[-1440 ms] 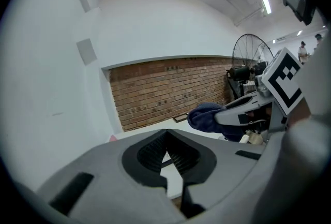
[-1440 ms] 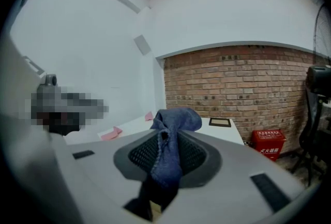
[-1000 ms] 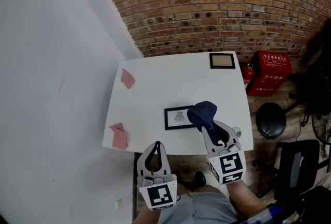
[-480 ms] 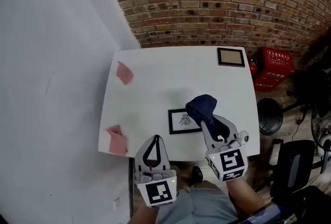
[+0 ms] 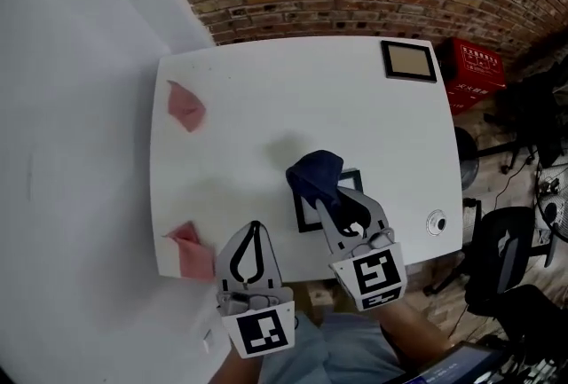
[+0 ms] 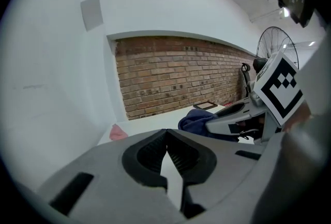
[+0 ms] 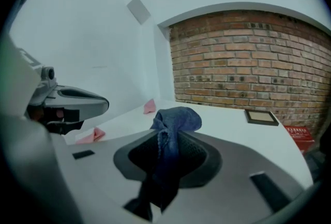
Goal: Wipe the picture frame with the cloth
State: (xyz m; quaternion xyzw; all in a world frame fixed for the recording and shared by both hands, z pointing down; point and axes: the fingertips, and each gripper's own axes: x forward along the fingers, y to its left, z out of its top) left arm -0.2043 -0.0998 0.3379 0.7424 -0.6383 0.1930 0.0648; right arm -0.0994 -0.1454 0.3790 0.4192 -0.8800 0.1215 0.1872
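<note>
White table (image 5: 266,98), right gripper (image 5: 327,196) clamping blue cloth (image 5: 312,169) over picture frame (image 5: 306,215), left gripper (image 5: 256,227) closed, empty, just beside.

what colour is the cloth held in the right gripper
Dark navy blue; the cloth shows best in the right gripper view.

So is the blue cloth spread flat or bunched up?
Bunched up: the blue cloth is a wad clamped in the right gripper, over a corner of the picture frame.

Soft, even light filled the room, and my white table (image 5: 266,81) carried only a faint shadow near the cloth (image 5: 315,171). All three views bowed hard toward their rims and went black in the corners, and whatever sat nearest the lenses looked soft.
</note>
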